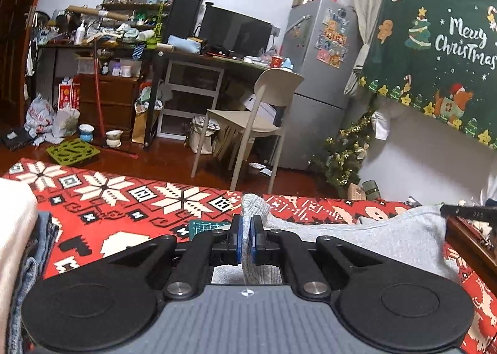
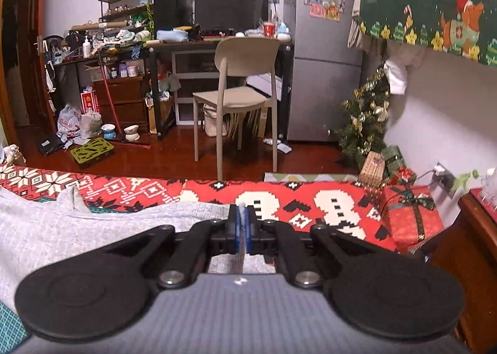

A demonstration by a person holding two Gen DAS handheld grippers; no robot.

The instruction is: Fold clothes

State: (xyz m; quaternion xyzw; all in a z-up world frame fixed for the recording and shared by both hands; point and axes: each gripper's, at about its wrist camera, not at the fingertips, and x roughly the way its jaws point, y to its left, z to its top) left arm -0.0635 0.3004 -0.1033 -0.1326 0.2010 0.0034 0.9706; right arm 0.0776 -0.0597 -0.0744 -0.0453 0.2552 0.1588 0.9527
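Left wrist view first: a stack of folded clothes [image 1: 18, 248] sits at the near left edge, and the left gripper [image 1: 247, 223] is clamped on a bunched corner of the grey knit garment [image 1: 388, 239], fabric poking up between the blue pads. The garment sprawls rightward across the red snowflake blanket [image 1: 108, 198], with a green cutting mat [image 1: 206, 226] peeking out just beside the jaws. Over in the right wrist view, the right gripper [image 2: 241, 223] is pinched shut on the garment's thin far edge. My read: both corners are held for a fold, so carry them level and together, keeping the cloth taut to avoid a skewed crease. Beyond, a beige chair [image 2: 239, 83], a fridge [image 2: 323, 58], a small Christmas tree [image 2: 366, 117], wrapped gifts [image 2: 410, 214].
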